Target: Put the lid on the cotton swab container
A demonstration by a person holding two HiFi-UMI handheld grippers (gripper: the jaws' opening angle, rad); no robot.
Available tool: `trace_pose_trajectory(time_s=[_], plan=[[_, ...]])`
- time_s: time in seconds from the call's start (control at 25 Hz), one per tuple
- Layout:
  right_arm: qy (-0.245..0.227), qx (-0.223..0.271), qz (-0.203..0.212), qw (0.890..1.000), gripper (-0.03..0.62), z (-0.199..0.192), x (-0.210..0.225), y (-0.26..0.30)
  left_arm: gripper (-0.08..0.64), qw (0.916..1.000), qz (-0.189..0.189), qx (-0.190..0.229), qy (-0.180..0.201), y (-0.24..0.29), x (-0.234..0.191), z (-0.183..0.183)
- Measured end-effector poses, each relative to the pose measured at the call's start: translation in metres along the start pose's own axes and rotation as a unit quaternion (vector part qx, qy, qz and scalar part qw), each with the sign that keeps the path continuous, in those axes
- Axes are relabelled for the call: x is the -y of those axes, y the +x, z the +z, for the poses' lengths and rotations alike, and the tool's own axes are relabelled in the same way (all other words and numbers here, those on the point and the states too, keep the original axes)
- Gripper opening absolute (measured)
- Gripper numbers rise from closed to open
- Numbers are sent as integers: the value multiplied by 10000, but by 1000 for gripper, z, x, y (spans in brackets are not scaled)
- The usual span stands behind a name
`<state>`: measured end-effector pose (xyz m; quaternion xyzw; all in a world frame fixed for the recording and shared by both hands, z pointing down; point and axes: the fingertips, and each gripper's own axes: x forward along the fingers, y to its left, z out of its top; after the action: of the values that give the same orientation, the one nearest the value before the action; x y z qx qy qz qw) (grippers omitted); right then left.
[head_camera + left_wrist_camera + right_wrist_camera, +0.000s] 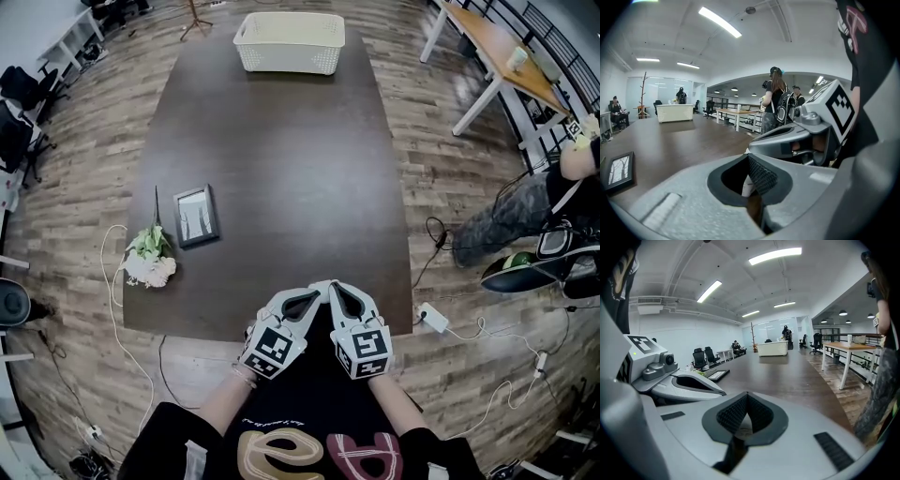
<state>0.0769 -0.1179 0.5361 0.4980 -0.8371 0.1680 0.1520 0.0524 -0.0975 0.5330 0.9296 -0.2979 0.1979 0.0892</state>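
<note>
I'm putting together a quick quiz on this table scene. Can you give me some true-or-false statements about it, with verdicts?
1. A white woven plastic basket stands at the far end of the dark brown wooden table. True.
2. A cotton swab container stands mid-table. False: none shows in any view.
3. A small grey-framed picture lies flat near a bunch of white flowers on the table's left side. True.
4. The left gripper and right gripper sit side by side at the table's near edge. True.
5. The left gripper's jaws stand wide open. False: they are shut.
</note>
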Motion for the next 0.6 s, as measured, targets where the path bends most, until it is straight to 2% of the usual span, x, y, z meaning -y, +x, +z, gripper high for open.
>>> trace_pose_trajectory(time_s=[0.24,0.48,0.6], plan=[[15,155,-126,9998,6,1,-1,0,6,9999,-8,18,-150,-1,-2,1],[26,-96,134,9999,8,1,-2,-3,6,10000,35,-40,24,1,0,1],[-192,-74,244,9995,8,2,-18,-6,6,10000,-3,-46,38,0,1,0]])
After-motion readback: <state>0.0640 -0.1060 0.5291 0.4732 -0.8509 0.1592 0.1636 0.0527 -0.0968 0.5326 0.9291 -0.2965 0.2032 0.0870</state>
